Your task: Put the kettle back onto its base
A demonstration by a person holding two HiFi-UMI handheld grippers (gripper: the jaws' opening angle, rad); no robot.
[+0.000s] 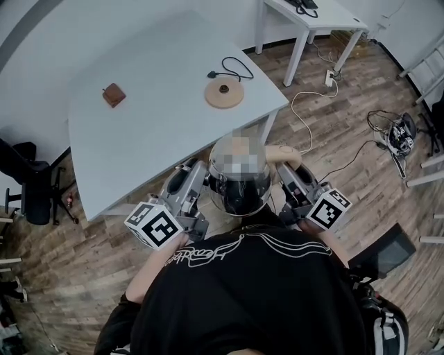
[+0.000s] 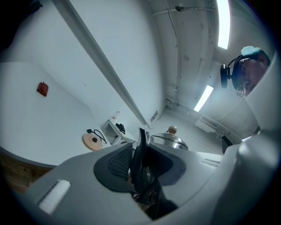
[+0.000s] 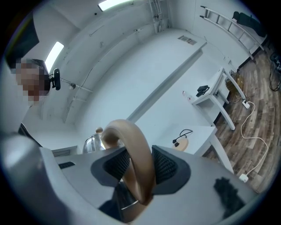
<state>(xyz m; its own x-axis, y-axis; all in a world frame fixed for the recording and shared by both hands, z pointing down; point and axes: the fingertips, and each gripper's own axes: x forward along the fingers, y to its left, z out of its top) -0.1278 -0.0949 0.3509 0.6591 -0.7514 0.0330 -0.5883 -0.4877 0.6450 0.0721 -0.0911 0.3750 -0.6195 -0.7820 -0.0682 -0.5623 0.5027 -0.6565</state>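
Note:
A steel kettle (image 1: 243, 195) with a knobbed lid (image 2: 169, 138) hangs level between my two grippers, in front of the table's near edge. My left gripper (image 1: 200, 182) (image 2: 140, 154) is shut on a thin dark part of the kettle's side. My right gripper (image 1: 286, 177) (image 3: 138, 169) is shut on the kettle's curved wood-coloured handle (image 3: 134, 145). The round wooden base (image 1: 224, 92) (image 2: 92, 140) (image 3: 182, 143) with its black cord lies on the white table (image 1: 139, 152), near the right corner and well beyond the kettle.
A small brown object (image 1: 114, 94) (image 2: 42, 89) sits on the table's left part. A second white table (image 1: 316, 17), a power strip (image 1: 330, 76) and cables (image 1: 305, 104) on the wooden floor lie to the right. A black chair (image 1: 28, 191) stands at the left.

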